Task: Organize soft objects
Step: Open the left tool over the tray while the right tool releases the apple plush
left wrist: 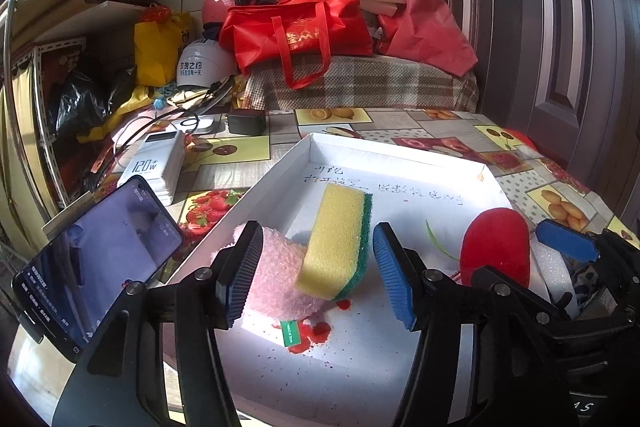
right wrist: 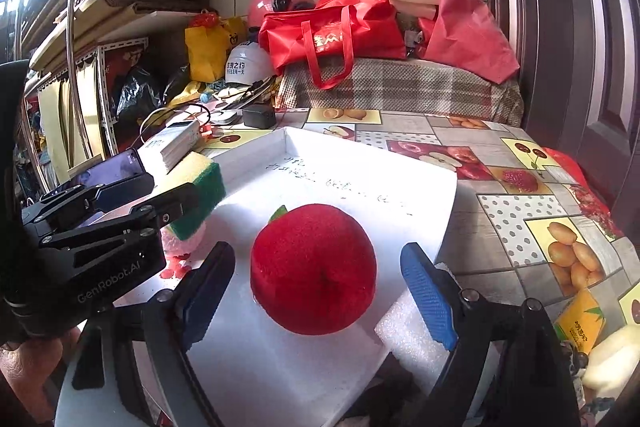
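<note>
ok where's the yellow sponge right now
In the left wrist view the yellow sponge sits in the white tray, propped on the pink fluffy towel, left of the red apple sponge.

Upper centre: shiny red fabric tote bag, pink helmet behind; lower left, black smartphone; mid-left, white power bank.

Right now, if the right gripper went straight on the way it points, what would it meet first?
Most likely the red apple-shaped sponge, lying in the white tray between the right gripper's open jaws, apparently untouched by either pad.
</note>
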`<state>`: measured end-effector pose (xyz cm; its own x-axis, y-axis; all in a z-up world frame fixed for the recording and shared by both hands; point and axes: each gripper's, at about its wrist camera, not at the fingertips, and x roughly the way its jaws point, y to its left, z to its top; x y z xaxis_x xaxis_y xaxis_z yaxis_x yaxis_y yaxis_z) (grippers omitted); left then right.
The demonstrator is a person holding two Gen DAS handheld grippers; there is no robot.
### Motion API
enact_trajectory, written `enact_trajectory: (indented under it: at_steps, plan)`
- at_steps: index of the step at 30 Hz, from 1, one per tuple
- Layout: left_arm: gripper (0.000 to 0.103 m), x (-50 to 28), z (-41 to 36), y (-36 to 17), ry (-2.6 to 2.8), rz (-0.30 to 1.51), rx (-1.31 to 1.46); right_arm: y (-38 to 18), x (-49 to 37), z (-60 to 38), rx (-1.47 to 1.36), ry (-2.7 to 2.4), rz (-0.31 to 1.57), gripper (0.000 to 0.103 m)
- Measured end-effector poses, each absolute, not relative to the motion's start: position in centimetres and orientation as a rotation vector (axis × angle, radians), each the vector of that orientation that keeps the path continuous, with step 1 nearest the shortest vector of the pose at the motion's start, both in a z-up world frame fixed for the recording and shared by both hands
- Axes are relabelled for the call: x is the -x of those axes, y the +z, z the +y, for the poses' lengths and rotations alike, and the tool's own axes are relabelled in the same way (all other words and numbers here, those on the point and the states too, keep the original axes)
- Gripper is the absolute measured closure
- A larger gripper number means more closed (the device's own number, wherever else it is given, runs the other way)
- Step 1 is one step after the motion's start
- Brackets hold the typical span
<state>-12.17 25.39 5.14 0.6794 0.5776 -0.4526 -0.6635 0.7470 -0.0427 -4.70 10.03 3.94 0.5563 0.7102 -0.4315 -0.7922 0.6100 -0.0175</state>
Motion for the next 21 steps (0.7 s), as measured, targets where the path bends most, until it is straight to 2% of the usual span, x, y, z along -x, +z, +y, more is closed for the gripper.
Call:
enact_trajectory:
  at_steps: [2,4,6,21]
  plan:
    - [0.016,12.5,25.6,5.1,0.725,0.427,0.220,4.0,4.4,9.8,0.201,0.897,0.414,0.017]
    - [0.011,12.5,25.7,5.1,0.731,0.428,0.227,4.0,4.2,9.7,0.193,0.894,0.417,0.017]
    - [0.000,12.8,25.9,5.0,0.750,0.425,0.235,4.1,4.4,9.7,0.191,0.892,0.407,0.017]
    - [0.000,13.7,24.9,5.6,0.782,0.356,0.196,4.7,6.2,8.6,0.170,0.874,0.276,0.016]
